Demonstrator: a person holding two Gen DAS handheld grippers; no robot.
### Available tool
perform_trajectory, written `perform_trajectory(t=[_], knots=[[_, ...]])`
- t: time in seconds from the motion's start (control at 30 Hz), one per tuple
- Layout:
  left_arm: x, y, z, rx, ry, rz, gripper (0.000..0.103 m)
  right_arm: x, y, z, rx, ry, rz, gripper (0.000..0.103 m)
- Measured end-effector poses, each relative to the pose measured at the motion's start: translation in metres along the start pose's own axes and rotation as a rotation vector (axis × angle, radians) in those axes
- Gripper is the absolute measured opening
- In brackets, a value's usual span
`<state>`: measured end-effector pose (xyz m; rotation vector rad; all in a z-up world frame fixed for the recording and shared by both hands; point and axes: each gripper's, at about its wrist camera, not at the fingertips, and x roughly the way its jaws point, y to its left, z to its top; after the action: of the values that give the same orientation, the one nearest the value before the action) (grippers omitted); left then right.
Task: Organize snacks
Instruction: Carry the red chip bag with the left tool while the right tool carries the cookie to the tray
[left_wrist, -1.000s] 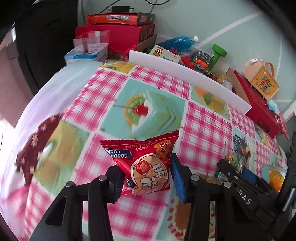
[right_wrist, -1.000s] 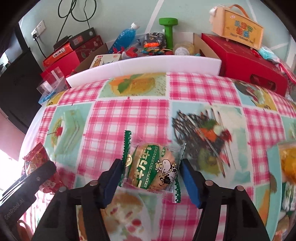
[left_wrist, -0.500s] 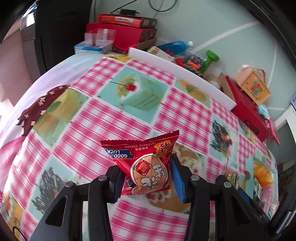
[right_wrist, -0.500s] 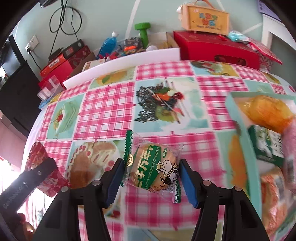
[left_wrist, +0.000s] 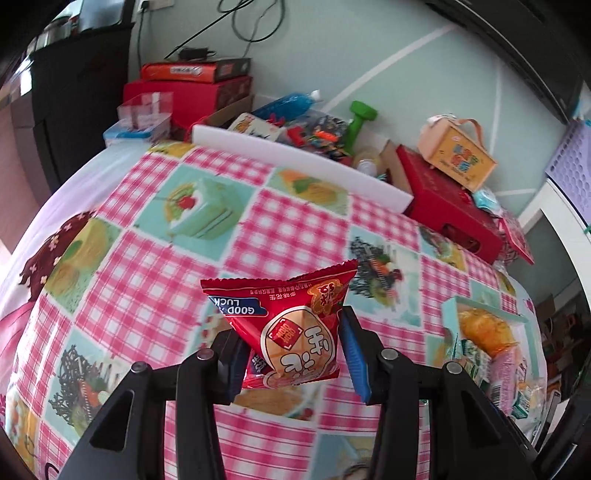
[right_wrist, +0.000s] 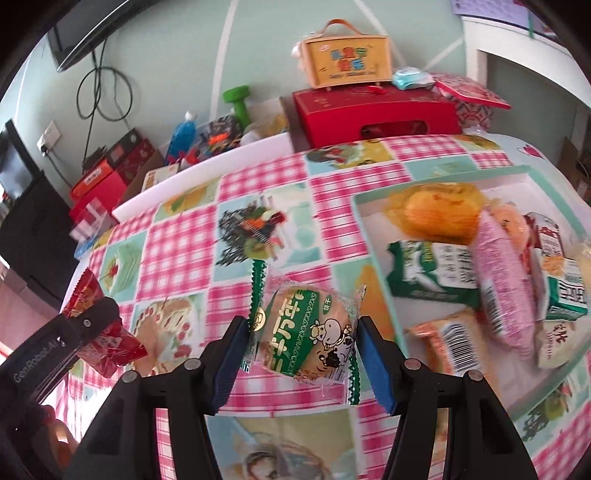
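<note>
Red packet (left_wrist: 291, 332) pinched in the left gripper (left_wrist: 291, 354), green biscuit (right_wrist: 306, 336) clamped in the right gripper (right_wrist: 303, 354), both carried above the checked cloth (left_wrist: 288, 229) beside the teal tray (right_wrist: 373, 243) of snacks, so next comes lowering each into free space there and letting go.

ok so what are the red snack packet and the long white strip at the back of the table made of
Red snack packet: looks like glossy printed plastic film, judging by its sheen, creases and serrated sealed edge. Long white strip: probably matte foam board; it has thick, square, uniformly white edges, though painted wood or plastic is possible.
</note>
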<state>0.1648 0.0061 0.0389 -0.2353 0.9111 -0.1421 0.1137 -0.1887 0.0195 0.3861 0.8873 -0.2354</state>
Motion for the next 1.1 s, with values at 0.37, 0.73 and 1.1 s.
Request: perform_trajectory(t=[0.37,0.73,1.1], knots=[[-0.009,-0.062,-0.007,0.107,-0.012,-0.048,0.048,-0.03,-0.048,0.013,0.084,-0.066,-0.004,0.063],[-0.007,-0.121,-0.023,0.214,0.006,-0.114,0.048,-0.064,-0.103,0.025,0.159,-0.155,-0.057,0.063],[0.001,-0.188,-0.047,0.347,0.038,-0.204,0.048,-0.074,-0.172,0.03,0.277,-0.183,-0.13,0.063]])
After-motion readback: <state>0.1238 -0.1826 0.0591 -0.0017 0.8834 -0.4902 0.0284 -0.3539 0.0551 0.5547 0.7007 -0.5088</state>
